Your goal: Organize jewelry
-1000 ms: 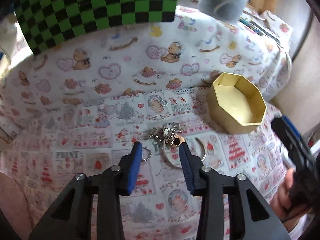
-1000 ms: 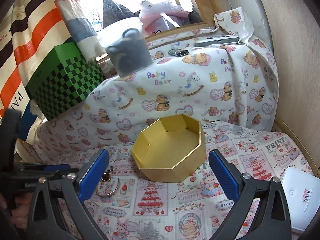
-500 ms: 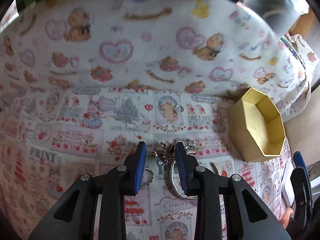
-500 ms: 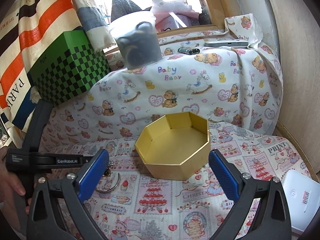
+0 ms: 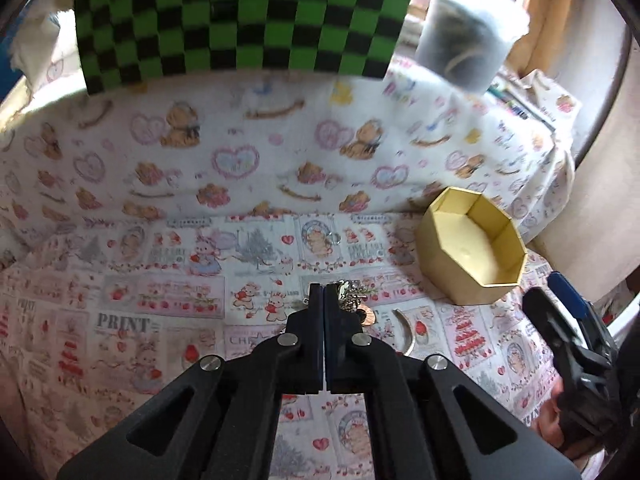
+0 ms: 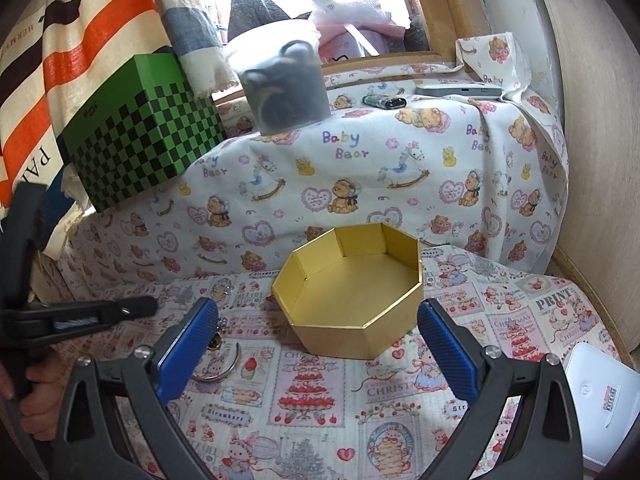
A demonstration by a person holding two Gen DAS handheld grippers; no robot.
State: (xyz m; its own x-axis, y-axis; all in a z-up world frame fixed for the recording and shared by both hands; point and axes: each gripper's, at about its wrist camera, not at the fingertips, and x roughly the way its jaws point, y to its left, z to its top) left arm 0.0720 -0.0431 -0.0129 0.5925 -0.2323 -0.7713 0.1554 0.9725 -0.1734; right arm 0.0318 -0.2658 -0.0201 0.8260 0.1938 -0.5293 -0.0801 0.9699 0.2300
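Green checkered box [image 6: 140, 132]: it sat far left on the raised, bear-print ledge, well apart from my work.
Left gripper [image 5: 323, 300]: I had just been closing it, and its jaws met completely at the near edge of the jewelry cluster [image 5: 352, 298]. Whether any chain was pinched between the pads I could not tell; the charms lay just to the right of the tips.
Silver bangle [image 6: 224, 368]: it lay open-ended on the patterned cloth [image 6: 320, 400], near the cluster.
Gold octagonal box [image 6: 352, 320]: it stood empty, right of the jewelry.
Right gripper [image 6: 316, 344]: I held it wide open with nothing in it, hovering in front of the box.
Risk: a lift could bring up nothing, or only a snagged link, because the closed tips sat off-centre from the tangle; a trailing chain could drag the bangle or spill before reaching the box.
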